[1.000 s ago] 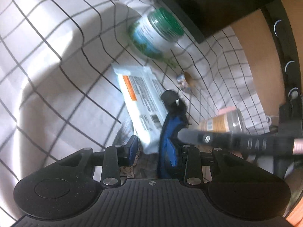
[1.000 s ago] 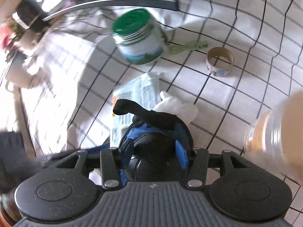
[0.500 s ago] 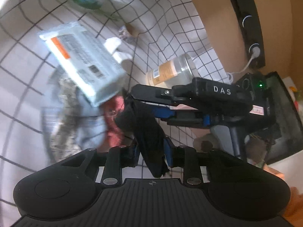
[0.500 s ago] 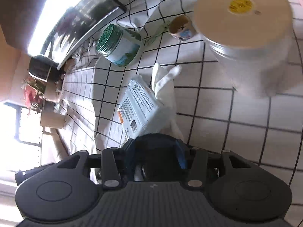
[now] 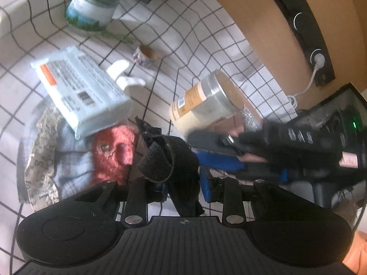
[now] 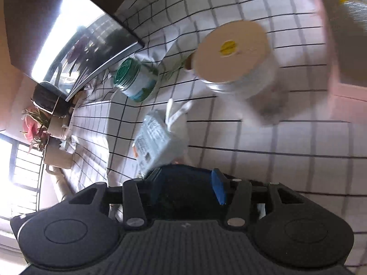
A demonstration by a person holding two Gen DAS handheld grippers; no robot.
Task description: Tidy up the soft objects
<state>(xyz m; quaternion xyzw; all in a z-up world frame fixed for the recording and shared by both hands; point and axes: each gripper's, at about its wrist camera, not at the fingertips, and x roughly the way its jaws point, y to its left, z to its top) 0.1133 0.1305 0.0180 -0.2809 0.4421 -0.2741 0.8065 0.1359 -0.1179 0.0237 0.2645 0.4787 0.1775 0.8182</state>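
My left gripper [image 5: 181,183] is shut on a black fabric piece with a strap [image 5: 170,160], held above a pile of soft things: a pink fuzzy item [image 5: 114,146], a pale blue knit [image 5: 73,162] and a patterned cloth [image 5: 41,160]. A wipes pack [image 5: 80,89] lies on the pile's far edge, with a white glove [image 5: 123,75] beside it. My right gripper [image 5: 220,153] reaches in from the right, next to the black fabric. In the right wrist view its blue pads [image 6: 218,189] stand apart around something dark [image 6: 183,183]; I cannot tell if it grips. The wipes pack [image 6: 156,142] lies beyond.
A green-lidded jar [image 5: 94,11] lies at the back, a tan-lidded jar [image 5: 206,100] on the right and a small tape roll [image 5: 146,56] between them, all on a checked cloth [image 5: 195,45]. A power strip [image 5: 305,23] runs along the wall. A pink box [image 6: 344,45] is far right.
My left gripper has lifted the black fabric and pulled back a little. The right gripper has swung round beside it, and its view now shows the tan jar farther off.
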